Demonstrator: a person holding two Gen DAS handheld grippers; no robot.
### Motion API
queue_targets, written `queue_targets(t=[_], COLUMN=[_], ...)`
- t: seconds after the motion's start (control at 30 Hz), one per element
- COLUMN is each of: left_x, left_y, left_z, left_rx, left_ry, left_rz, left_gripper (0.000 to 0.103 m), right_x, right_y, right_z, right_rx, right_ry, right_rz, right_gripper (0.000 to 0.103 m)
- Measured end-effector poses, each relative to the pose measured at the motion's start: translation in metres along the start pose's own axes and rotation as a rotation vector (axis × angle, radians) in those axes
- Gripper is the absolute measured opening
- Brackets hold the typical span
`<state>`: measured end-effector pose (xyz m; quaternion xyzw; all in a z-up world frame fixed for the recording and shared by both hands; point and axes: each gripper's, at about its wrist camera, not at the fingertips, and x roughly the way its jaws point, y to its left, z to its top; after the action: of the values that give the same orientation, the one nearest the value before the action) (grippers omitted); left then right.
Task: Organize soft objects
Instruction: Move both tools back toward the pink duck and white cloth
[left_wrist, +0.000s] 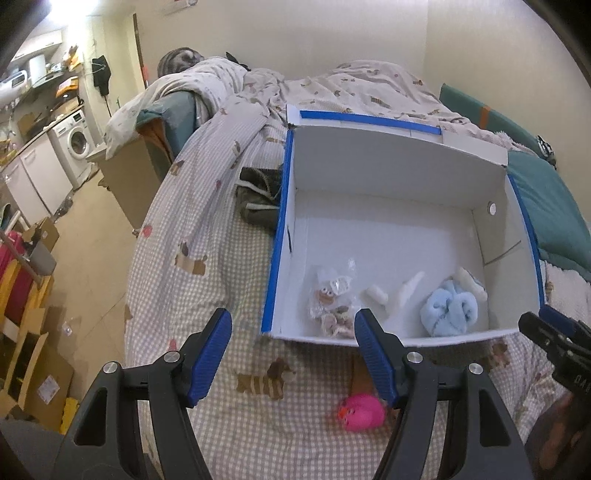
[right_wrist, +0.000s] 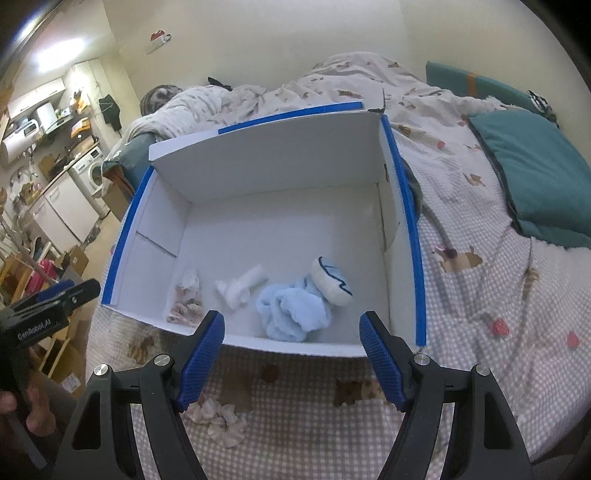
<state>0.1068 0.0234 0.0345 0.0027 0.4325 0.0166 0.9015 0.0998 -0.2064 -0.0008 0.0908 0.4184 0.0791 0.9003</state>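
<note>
A white cardboard box (right_wrist: 280, 177) with blue-taped edges sits open on the checked bedspread (left_wrist: 221, 266). On its floor near the front wall lie a light blue fluffy cloth (right_wrist: 291, 314), a white plush with dark stitching (right_wrist: 330, 282) touching it on the right, a white rolled piece (right_wrist: 240, 286) and a bagged pinkish toy (left_wrist: 332, 295) further left. Outside the box, in front of it, a pink duck toy (left_wrist: 362, 411) rests on the bedspread, and a pinkish crumpled cloth (right_wrist: 221, 421) lies near the right gripper (right_wrist: 291, 358). The left gripper (left_wrist: 293, 356) and the right one both hold their fingers spread apart, grasping nothing. A teal pillow (right_wrist: 532, 177) lies far right.
</note>
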Motion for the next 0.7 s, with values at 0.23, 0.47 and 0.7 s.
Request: queue_targets(t=[0.23,0.47,0.7], left_x=[-0.006,0.004,0.018], left_y=[0.010,0.016,0.011], left_z=[-0.018,-0.039,-0.043], left_rx=[-0.054,-0.101,-0.104], left_ry=[0.038,0.138,0.200], left_rz=[0.000,0.008,0.004], left_gripper=[0.066,0.066,0.066], right_x=[-0.005,0.000,0.028], right_y=[0.006,0.019,0.040], right_z=[-0.015,-0.036,-0.055], right_rx=[0.007,-0.002,-0.098], right_ry=[0.027,0.104,0.250], right_rz=[0.024,0.044,0.037], right_gripper=[0.080,0.080,0.080])
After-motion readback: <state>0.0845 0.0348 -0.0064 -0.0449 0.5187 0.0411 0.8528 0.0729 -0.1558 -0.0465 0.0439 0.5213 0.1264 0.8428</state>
